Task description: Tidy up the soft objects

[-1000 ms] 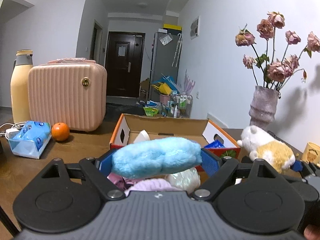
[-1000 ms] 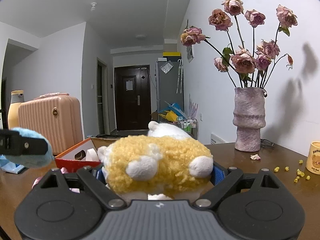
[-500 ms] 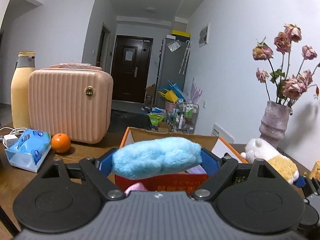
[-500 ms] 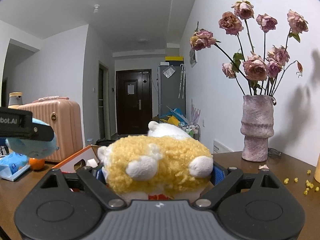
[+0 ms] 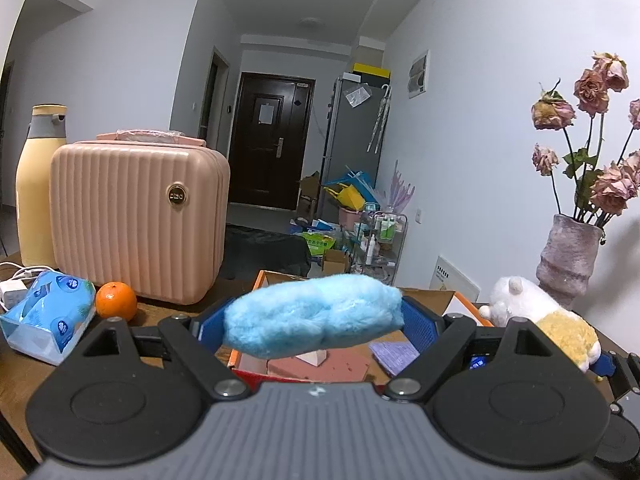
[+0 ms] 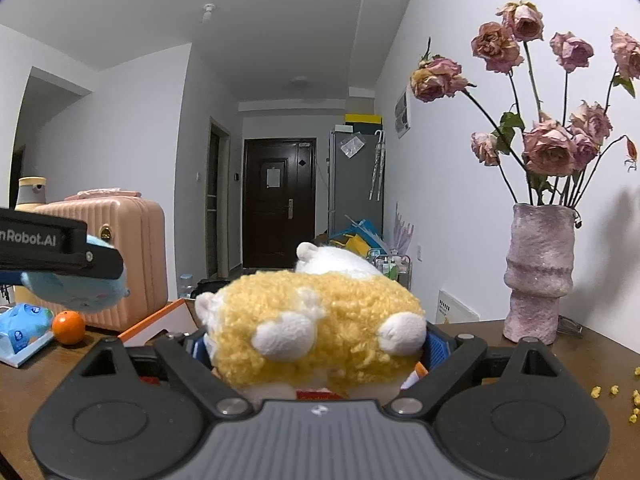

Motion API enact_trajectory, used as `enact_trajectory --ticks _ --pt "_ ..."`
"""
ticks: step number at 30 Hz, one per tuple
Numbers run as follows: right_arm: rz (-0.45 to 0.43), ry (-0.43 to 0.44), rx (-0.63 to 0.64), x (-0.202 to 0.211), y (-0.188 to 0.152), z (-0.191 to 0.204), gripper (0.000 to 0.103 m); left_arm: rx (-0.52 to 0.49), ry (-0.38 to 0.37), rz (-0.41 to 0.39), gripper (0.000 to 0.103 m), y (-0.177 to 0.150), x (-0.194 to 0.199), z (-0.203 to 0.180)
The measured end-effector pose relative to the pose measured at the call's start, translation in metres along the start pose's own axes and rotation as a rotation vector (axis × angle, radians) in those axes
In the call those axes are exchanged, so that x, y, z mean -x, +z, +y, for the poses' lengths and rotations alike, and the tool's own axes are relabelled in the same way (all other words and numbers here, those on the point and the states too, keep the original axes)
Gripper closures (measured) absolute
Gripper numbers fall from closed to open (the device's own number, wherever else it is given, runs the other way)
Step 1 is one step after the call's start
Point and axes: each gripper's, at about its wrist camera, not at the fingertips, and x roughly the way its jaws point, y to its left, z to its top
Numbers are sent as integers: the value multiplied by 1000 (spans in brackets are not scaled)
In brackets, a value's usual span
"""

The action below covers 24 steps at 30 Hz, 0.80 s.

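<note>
A fluffy light-blue plush (image 5: 312,314) hangs crosswise between the blue pads of my left gripper (image 5: 314,322), which is shut on it. It hovers over the near edge of an open orange cardboard box (image 5: 276,276) holding pink and purple soft items. My right gripper (image 6: 320,344) is shut on a yellow-and-white plush animal (image 6: 320,320). In the left wrist view that plush animal (image 5: 556,320) sits at the right, beside the box. From the right wrist view, the left gripper's finger (image 6: 52,246) and the blue plush (image 6: 76,288) show at the left, with the box's corner (image 6: 160,320) below.
On the brown table (image 5: 24,376) stand a ribbed pink case (image 5: 136,220), a yellow bottle (image 5: 38,184), an orange (image 5: 116,300) and a blue tissue pack (image 5: 48,320) to the left. A vase of dried roses (image 6: 536,272) stands right, with yellow crumbs (image 6: 636,400) near it.
Both grippers have moved forward toward the box and slightly up, each still holding its plush. The box now lies under the blue plush instead of ahead of it.
</note>
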Motion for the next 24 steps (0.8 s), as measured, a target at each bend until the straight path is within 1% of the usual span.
enact_trajectory --ticks 5,24 --pt "16 2 15 -15 3 2 10 -18 27 4 15 3 -16 -1" --pt "70 9 82 -82 11 5 10 -48 70 58 15 8 -84 -6"
